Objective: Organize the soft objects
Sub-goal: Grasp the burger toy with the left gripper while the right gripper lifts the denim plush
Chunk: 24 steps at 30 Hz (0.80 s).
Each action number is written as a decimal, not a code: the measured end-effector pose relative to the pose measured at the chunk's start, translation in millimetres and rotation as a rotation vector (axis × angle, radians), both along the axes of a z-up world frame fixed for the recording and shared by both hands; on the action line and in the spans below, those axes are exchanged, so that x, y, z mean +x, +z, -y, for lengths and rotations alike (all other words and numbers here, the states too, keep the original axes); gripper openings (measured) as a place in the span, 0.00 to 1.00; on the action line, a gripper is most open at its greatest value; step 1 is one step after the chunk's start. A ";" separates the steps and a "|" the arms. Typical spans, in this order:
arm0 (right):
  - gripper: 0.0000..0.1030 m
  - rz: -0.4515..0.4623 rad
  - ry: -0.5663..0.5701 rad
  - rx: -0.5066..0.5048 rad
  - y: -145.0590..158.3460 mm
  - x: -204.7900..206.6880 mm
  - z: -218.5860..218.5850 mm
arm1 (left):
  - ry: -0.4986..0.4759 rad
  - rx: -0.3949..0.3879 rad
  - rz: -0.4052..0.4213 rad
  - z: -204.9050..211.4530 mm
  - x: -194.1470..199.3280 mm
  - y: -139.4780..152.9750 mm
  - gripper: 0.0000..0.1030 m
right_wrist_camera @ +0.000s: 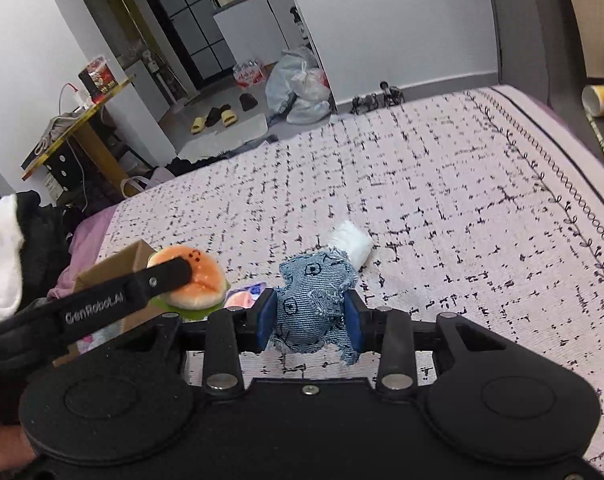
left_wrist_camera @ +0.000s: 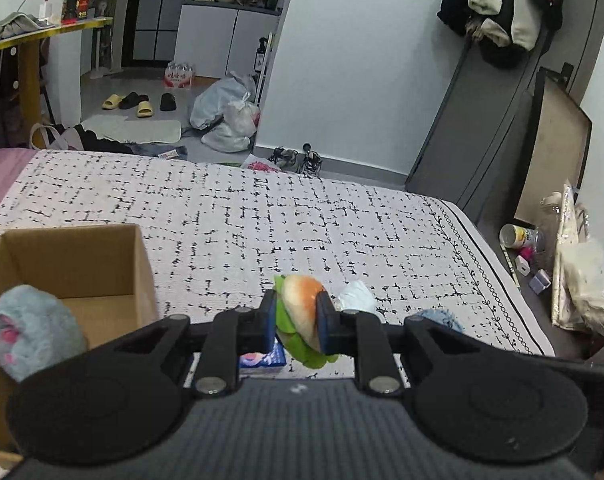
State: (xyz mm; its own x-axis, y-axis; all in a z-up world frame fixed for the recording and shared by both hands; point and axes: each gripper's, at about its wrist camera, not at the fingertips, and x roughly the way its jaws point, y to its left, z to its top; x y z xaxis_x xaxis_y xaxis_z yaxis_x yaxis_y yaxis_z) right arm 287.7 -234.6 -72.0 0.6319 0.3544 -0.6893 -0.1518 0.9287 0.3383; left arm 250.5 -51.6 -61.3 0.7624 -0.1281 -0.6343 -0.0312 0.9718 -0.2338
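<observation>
My left hand-held gripper is clenched on the plush burger, lifted over the bed | my right hand-held gripper grasps the denim toy above the bed | cardboard box to my left holds a grey plush | white roll lies on the bed beyond the denim toy.

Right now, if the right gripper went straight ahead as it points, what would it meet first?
Probably the white roll on the bed, just beyond the denim toy that the right gripper holds; depth is uncertain.
</observation>
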 end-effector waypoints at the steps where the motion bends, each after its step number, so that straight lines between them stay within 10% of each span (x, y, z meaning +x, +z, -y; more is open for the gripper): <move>1: 0.35 0.005 0.001 -0.002 2.0 -2.2 -1.1 | 0.001 0.000 0.003 -2.1 -3.7 1.9 0.18; 24: 0.36 0.109 0.055 -0.018 39.7 -42.0 -48.0 | 0.058 -0.015 0.060 -68.5 -79.1 25.9 0.18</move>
